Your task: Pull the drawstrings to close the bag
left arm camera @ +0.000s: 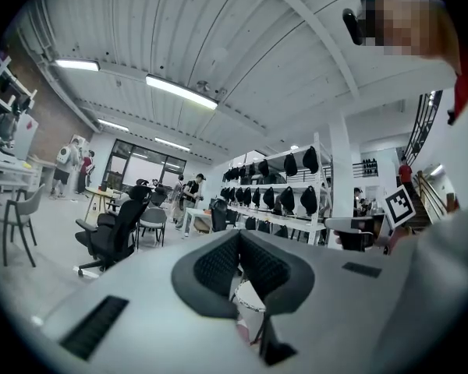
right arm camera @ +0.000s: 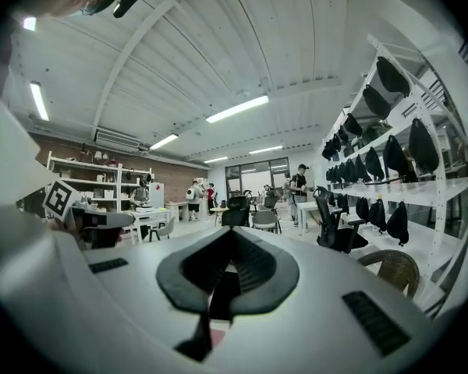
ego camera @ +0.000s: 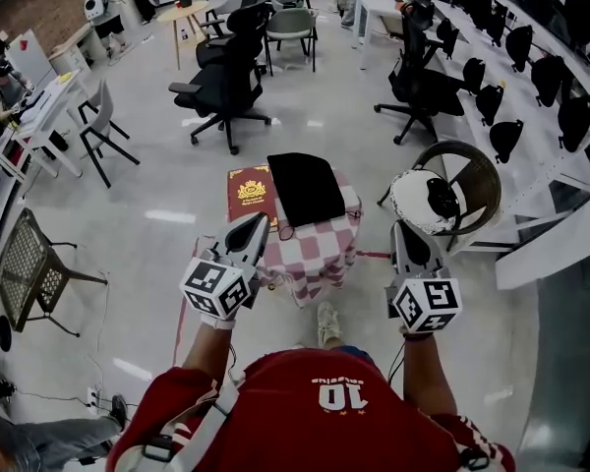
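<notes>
Flat on a small table (ego camera: 346, 197) draped in a red-and-white checked cloth (ego camera: 324, 254): a black bag (ego camera: 305, 187), with a red book (ego camera: 251, 191) just beside it on its left. Holding the left gripper (ego camera: 253, 227) level, seen over the near left corner of the cloth, short of the bag and clear of it, jaws pressed together on nothing. Holding the right gripper (ego camera: 406, 234) level too, off the table's right side and further from the bag, jaws likewise closed and empty
</notes>
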`<state>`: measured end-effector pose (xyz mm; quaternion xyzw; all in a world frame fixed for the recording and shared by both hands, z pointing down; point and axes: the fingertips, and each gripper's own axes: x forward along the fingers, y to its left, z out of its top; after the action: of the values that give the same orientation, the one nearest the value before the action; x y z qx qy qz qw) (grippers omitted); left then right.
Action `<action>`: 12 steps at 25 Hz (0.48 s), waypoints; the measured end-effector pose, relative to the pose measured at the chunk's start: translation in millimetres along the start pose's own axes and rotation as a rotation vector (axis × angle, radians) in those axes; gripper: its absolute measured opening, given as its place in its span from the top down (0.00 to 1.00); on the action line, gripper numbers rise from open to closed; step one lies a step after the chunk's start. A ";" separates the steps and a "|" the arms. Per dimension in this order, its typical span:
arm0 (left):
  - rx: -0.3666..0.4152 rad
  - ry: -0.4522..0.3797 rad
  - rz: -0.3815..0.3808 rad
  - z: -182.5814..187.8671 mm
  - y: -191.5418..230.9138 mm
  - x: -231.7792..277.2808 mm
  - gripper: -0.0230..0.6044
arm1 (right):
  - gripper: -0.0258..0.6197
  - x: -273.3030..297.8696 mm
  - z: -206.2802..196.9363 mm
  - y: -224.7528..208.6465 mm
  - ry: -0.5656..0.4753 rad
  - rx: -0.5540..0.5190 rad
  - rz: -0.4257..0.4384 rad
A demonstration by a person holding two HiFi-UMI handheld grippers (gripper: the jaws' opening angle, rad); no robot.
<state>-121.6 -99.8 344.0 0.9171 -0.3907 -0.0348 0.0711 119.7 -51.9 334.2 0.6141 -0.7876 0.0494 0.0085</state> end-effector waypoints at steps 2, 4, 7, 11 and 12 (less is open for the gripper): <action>0.005 0.003 0.006 2.5 5.1 10.8 0.95 | 0.94 14.7 3.3 -6.3 -0.005 0.002 0.014; 0.016 0.002 0.015 7.1 10.2 23.2 0.95 | 0.94 29.9 7.1 -13.3 -0.011 0.001 0.027; 0.025 -0.007 0.023 14.0 17.0 44.6 0.95 | 0.94 54.3 12.7 -25.9 -0.020 -0.004 0.045; 0.026 -0.012 0.033 15.2 26.3 68.0 0.95 | 0.94 83.5 12.9 -41.0 -0.019 -0.030 0.048; 0.024 -0.012 0.035 14.5 28.3 73.4 0.95 | 0.94 89.7 12.6 -44.6 -0.019 -0.039 0.047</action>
<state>-92.6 -173.7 333.6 0.9108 -0.4073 -0.0344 0.0585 141.4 -150.5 331.3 0.5957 -0.8026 0.0283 0.0121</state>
